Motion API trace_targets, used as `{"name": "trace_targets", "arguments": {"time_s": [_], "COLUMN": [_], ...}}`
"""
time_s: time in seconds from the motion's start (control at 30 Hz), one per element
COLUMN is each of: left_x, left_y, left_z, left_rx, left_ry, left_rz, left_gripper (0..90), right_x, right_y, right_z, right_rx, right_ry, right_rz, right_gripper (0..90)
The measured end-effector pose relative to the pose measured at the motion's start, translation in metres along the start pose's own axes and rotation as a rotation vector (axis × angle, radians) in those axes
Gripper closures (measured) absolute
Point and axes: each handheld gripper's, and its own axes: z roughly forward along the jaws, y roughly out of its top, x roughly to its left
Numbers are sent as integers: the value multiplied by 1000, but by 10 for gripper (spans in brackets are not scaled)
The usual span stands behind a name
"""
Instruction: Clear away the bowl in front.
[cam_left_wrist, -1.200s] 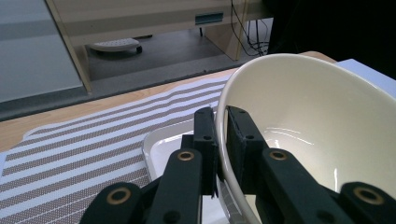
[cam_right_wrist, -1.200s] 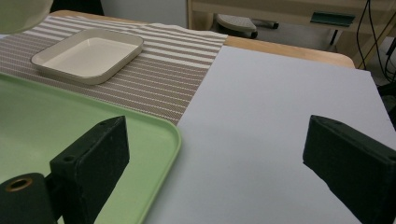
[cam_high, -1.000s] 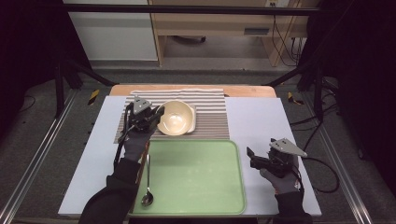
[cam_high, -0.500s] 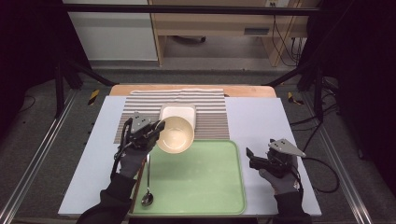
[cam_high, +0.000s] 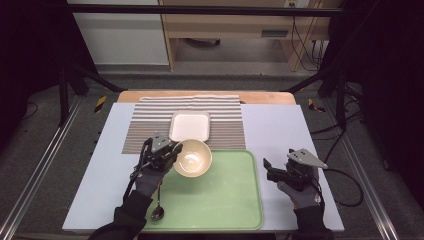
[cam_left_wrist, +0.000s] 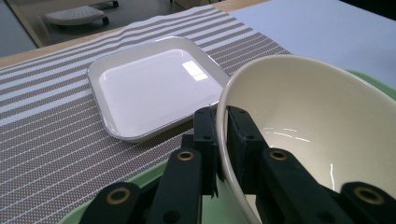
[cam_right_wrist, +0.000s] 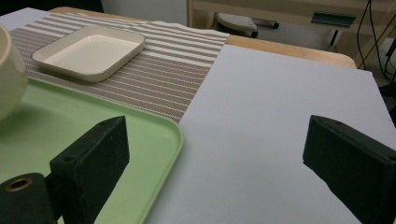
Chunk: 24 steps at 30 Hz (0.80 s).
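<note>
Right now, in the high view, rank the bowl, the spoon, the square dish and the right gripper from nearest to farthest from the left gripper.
1. bowl: its rim is clamped in the left gripper.
2. spoon and square dish: too close to call; spoon toward the person, dish beyond on the striped mat.
3. right gripper: far across the green tray.

Left gripper (cam_high: 172, 152) clamped, black jaws nearly together, forearm reaching in from below. Right gripper (cam_high: 266, 167) held level, jaws spread wide apart, nothing between the fingertips.
</note>
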Motion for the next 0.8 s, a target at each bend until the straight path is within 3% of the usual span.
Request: {"name": "trace_targets", "arguments": {"time_s": [0.13,0.27,0.4,0.8], "left_x": [0,-1,0,3], "left_y": [-5,-9,-12,-18], "left_z": [9,13,16,18], "left_rx": [27,52,53,73], "left_ry": [-15,-14,-22,5], "left_rz": [-17,-9,-29,-19], "left_gripper": [820,819,819,813], "right_x": [-1,-1,-1,-2], "right_y": [0,-1,0,-2], "right_z": [0,0,0,1], "right_rx": [1,4,2,11], "right_ry": [0,0,1,-11], "right_rz": [3,4,3,6], "right_gripper": [74,74,72,58]}}
